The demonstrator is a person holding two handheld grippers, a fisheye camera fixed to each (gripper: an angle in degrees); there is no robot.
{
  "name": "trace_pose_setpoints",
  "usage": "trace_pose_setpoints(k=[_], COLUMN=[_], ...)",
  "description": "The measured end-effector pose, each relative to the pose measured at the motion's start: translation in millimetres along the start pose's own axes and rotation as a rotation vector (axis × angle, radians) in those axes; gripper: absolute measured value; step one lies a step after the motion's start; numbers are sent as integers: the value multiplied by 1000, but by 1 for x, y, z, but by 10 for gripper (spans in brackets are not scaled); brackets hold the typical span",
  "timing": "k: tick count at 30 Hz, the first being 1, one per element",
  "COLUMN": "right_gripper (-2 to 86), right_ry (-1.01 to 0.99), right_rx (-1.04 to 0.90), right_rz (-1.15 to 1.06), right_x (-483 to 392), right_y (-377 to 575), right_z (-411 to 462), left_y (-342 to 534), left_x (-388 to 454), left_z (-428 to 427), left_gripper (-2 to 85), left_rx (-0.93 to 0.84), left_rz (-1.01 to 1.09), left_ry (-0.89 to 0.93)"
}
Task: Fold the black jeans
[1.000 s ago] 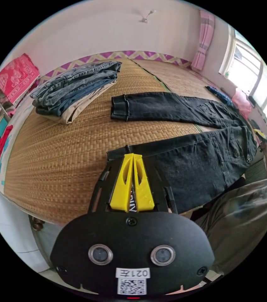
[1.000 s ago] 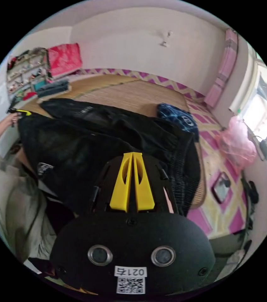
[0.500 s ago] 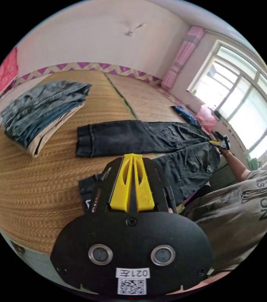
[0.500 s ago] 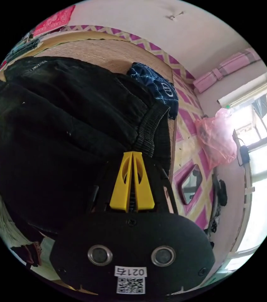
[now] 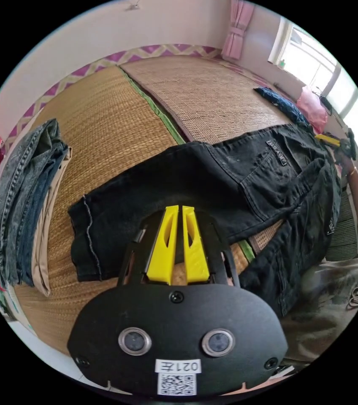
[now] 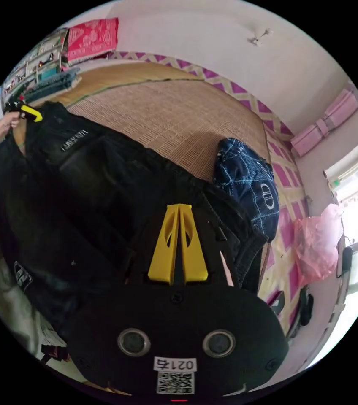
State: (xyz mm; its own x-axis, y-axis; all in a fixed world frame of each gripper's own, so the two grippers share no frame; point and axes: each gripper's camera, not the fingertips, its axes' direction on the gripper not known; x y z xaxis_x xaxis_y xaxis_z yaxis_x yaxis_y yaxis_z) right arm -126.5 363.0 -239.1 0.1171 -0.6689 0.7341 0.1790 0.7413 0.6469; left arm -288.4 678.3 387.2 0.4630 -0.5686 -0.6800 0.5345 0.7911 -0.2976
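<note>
The black jeans lie across a straw mat, one leg flat with its hem toward the folded pile. The other leg hangs off the near edge by the person. My left gripper hovers over the flat leg, its yellow jaws a sliver apart with black denim at the tips. From the right gripper view it sits at the far corner of the jeans, as the left gripper in a hand. My right gripper is shut on the waist end. It appears again as the right gripper by the waistband.
A pile of folded blue jeans and tan trousers rests at the mat's left side. A dark blue patterned garment lies beyond the waistband, with a pink bag past it. The person's grey top is close on the right.
The left gripper has travelled up over the flat leg, and its jaws now show a thin gap. The near leg has been lifted away from the mat's front edge.
</note>
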Motion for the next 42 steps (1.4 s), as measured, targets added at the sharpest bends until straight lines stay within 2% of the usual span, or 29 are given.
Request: trace_pose_setpoints(k=[2,4,7,10,16,21,24,31,33,35,36,38,40,42], right_gripper=[-8,-8,-9,-9,-9,-9,-9,-9,-8,-8,-8,-8,-8,-8], right_ry=[67,46,127,117,129,82,30,-245,-299,-225,-183,-78,-67,-120], right_rx=[-101,-181,-170,-175,-210,-191,-38,28,53,11,97,56,62,182], right_rz=[-30,-63,-41,32,29,72,72,-60,-41,-59,-33,-57,-8,6], right_x=[-13,-17,-11,4,5,3,-6,-73,-92,-129,-133,-147,-147,-153], right_y=[-38,-60,-93,-120,-140,-118,-81,33,57,82,91,95,98,110], right_z=[40,68,85,102,118,100,54,-11,-7,27,22,21,8,-13], left_y=[-10,-20,-32,-44,-45,-15,10,89,108,126,138,157,189,216], left_x=[-16,-37,-60,-76,-101,-106,-106,-97,-78,-49,-25,13,56,79], left_z=[4,10,12,12,13,9,-1,-38,-60,-80,-89,-95,-98,-98], left_gripper=[-8,-9,-9,-10,-10,-10,-10,-10,-10,-10,-10,-9,-9,-9], left_rx=[-2,-2,12,24,49,96,105,174,271,341,347,320,283,268], left_rz=[-41,-85,-130,-159,-255,-321,-328,-421,-356,-267,-208,-126,-51,-42], left_ry=[67,154,189,174,229,259,221,4,58,129,155,162,130,120])
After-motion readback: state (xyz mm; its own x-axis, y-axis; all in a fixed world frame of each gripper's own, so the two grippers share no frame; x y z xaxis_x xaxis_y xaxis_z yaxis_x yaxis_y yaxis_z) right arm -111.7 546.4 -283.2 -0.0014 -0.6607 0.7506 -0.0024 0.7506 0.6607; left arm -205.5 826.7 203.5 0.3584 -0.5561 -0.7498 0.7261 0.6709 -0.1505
